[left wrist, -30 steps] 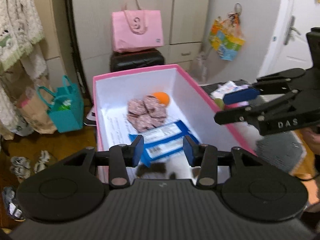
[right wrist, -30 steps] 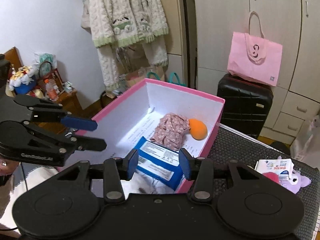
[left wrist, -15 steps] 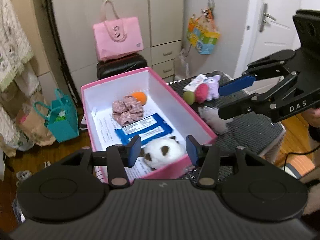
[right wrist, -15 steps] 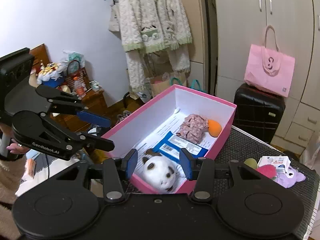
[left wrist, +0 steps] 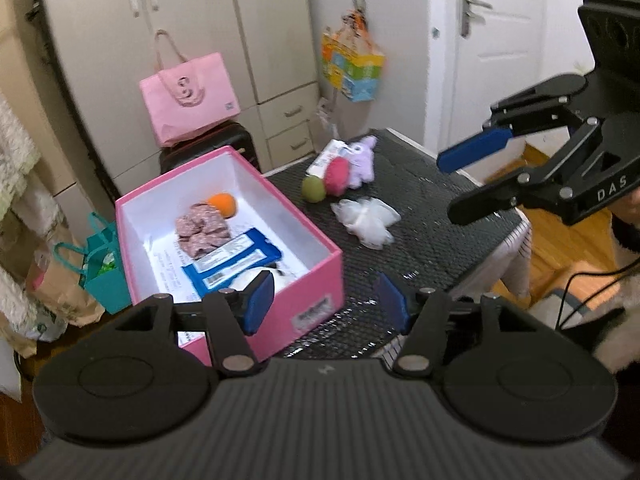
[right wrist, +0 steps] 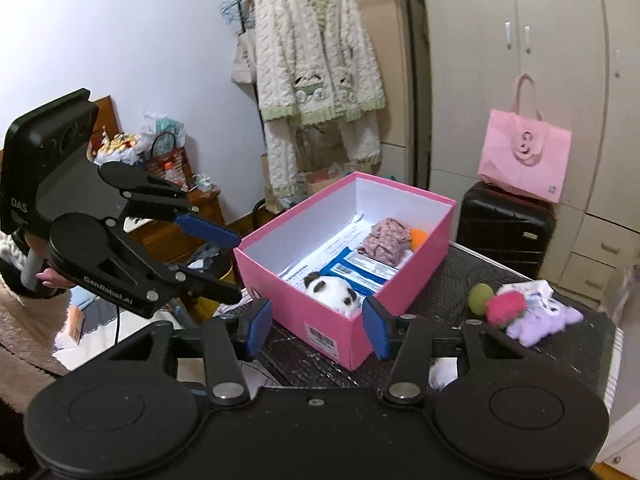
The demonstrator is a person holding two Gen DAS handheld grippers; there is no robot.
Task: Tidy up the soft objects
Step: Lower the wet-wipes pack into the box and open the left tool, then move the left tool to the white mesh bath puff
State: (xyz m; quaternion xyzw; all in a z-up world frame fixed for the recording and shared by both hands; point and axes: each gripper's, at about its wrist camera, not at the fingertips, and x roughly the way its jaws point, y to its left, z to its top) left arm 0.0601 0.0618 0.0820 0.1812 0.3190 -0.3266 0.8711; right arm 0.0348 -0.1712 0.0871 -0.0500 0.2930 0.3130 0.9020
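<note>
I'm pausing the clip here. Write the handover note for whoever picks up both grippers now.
Left gripper: jaws opening, nothing between them.
Right gripper: jaws opening, nothing between them.
In the pink box: panda plush, blue wipes pack, patterned cloth, orange ball.
On the black mat: green ball, pink ball, purple plush, tissue pack, white mesh puff.
Done: four items boxed.
Left: box the mat items; the puff lies closest.
</note>
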